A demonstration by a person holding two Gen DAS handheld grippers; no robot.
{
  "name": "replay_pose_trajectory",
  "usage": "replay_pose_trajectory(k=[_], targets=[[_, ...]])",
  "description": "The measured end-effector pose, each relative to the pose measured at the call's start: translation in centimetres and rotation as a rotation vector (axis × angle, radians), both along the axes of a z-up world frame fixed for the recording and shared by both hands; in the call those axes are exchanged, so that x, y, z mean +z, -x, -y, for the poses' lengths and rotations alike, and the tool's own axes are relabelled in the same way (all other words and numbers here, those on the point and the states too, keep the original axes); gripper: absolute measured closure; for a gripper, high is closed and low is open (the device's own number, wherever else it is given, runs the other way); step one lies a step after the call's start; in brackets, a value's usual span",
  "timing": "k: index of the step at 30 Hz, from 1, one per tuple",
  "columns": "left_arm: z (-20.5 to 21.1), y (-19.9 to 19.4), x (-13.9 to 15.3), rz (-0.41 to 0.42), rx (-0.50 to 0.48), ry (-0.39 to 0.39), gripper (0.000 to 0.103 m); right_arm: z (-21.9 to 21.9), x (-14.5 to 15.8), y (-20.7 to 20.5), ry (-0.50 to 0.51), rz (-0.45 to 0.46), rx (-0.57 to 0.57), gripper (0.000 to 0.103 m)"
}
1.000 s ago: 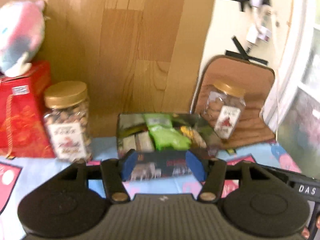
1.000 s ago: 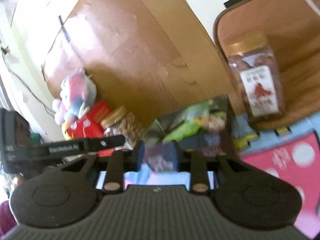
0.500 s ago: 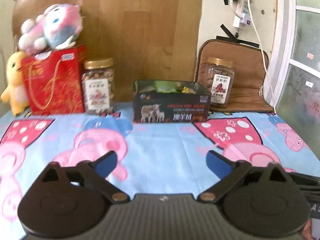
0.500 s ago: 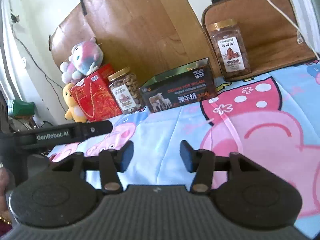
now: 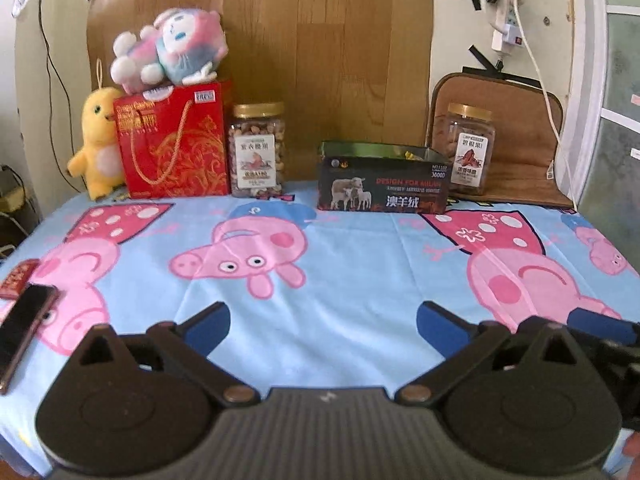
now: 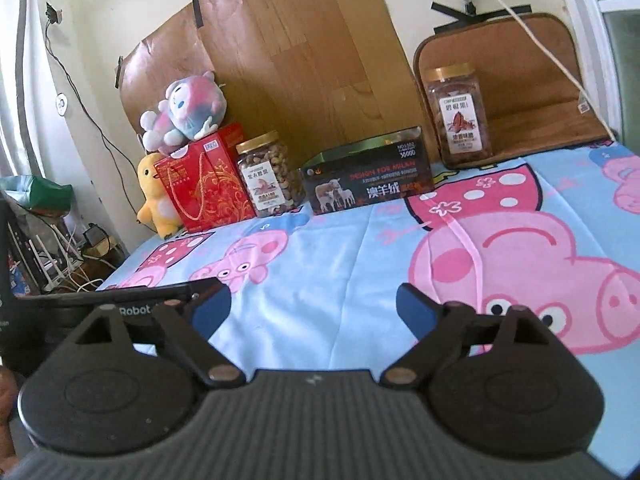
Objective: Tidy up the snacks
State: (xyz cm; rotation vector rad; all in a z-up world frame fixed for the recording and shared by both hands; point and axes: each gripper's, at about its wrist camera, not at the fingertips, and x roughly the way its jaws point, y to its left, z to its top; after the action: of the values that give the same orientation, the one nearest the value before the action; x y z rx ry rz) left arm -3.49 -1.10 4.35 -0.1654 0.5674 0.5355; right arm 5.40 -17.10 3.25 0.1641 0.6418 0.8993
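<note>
Blue-padded left gripper and right gripper, both spread wide and empty, well short of the black snack box at the tablecloth's far edge, between two nut jars; best approached level and squarely.

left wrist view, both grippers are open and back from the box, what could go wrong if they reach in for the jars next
1. The nut jar stands close beside the red gift bag, so a wide-open left gripper may bump the bag and shake the plush toy off its top.
2. The second jar stands partly behind the black box; a low reach could shove the box.
3. The phone lies near the table edge and could get swept off.
</note>
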Motion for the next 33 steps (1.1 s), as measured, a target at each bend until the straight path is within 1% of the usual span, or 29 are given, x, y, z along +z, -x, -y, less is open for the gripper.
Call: replay_pose_trajectory(k=[2, 6, 12, 17, 22, 25, 30, 33], targets=[[0.5, 0.5, 0.1, 0.007, -0.007, -0.012, 0.0, 0.2, 0.1, 0.6, 0.003, 0.008, -0.005, 0.011], [1.0, 0.7, -0.1, -0.008, -0.011, -0.024, 0.0, 0.6, -0.1, 1.3, 0.007, 0.007, -0.017, 0.008], [1.3, 0.5, -0.8, -0.036, -0.019, -0.025, 0.0, 1.0, -1.0, 1.2, 0.013, -0.027, -0.039, 0.008], [1.9, 0.6, -1.2, -0.054, -0.017, -0.043, 0.0, 1.5, -1.1, 1.3, 0.004, -0.045, -0.075, 0.008], [2.4, 0.8, -1.3, -0.056, -0.016, -0.063, 0.0, 1.9, -1.0, 1.7, -0.004, -0.036, -0.094, 0.008], [2.4, 0.9, -1.3, -0.052, -0.011, -0.061, 0.0, 2.0, -1.0, 1.9, 0.002, -0.028, -0.105, 0.008], [2.4, 1.1, -1.6, -0.048, -0.006, -0.033, 0.0, 2.3, -1.1, 1.9, 0.007, -0.02, -0.141, 0.007], [2.6, 1.2, -2.2, -0.059, -0.003, -0.016, 0.0, 2.5, -1.1, 1.9, 0.006, -0.016, -0.155, 0.007]])
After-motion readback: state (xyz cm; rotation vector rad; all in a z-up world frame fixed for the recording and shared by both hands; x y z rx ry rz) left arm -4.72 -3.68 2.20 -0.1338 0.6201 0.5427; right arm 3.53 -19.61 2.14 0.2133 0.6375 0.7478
